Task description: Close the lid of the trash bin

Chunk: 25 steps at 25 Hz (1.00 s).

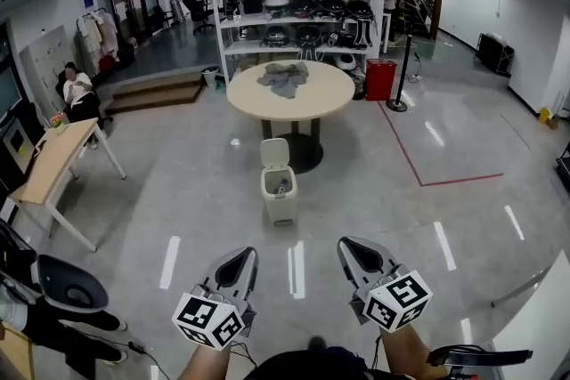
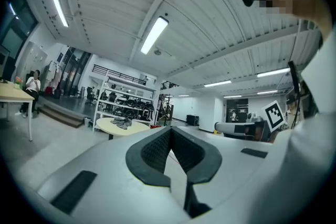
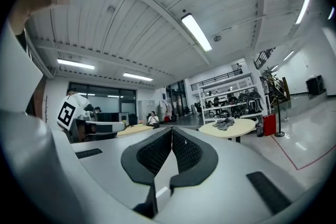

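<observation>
White plastic trash bin [image 1: 279, 194] stands on the glossy grey floor [image 1: 178, 191] mid-room, its lid [image 1: 274, 153] tipped up and open at the far edge. A small item shows inside, too small to ID. Bin sits just on the near side of a round beige table [image 1: 329, 98], close to its dark pedestal, and a grey cloth [image 1: 283, 77] lies crumpled on the tabletop. Behind the table, white shelving [image 1: 294, 13] carries rows of dark gear, and a red container [image 1: 380, 79] stands on the floor at the table's right. At far left, a wooden desk [image 1: 49, 165], with a seated person [image 1: 76, 89] beyond it. Foreground, bottom of the head view: left gripper [image 1: 240, 255] and right gripper [image 1: 354, 246] are held side by side, tips pointing toward the bin but well apart from it, approx. level w/ each other. Each carries its marker cube [image 1: 210, 319] at the near end. Left gripper view: the black ridged pads meet at the tip, jaws closed together w/ nothing between them. Right gripper view shows the same, pads touching at the tip and no object in the grip. Both gripper views look out over the closed tips at the table and shelving, tilted up enough to take in the ceiling lights.
</observation>
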Tool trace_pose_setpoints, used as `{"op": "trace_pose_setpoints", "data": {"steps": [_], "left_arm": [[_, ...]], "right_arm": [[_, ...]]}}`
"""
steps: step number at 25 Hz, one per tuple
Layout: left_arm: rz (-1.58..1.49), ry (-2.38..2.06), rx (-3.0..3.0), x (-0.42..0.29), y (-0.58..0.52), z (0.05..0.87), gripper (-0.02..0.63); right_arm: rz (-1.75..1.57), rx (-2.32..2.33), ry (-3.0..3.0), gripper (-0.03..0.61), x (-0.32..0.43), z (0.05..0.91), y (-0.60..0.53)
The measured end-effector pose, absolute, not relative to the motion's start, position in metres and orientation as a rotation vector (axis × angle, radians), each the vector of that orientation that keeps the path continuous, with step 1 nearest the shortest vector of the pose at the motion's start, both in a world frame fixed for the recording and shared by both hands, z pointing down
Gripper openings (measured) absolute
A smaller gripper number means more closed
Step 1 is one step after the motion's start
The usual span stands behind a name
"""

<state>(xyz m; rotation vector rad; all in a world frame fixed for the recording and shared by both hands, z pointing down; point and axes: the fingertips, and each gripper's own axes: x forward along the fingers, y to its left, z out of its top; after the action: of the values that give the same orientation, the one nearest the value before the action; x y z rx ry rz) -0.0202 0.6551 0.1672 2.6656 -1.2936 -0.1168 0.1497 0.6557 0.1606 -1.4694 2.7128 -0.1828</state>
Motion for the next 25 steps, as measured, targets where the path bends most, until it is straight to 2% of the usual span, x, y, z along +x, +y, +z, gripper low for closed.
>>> {"op": "trace_pose_setpoints", "data": {"steps": [13, 25], "left_arm": [[-0.069, -1.346, 2.611, 0.0, 0.494, 0.19, -0.009], [-0.145, -1.223, 2.662, -0.05, 0.293, 0.196, -0.009]], "right_arm": [[-0.247, -1.401, 2.778, 0.008, 0.17, 0.182, 0.491], [-0.228, -1.499, 2.741, 0.008, 0.113, 0.19, 0.295]]}}
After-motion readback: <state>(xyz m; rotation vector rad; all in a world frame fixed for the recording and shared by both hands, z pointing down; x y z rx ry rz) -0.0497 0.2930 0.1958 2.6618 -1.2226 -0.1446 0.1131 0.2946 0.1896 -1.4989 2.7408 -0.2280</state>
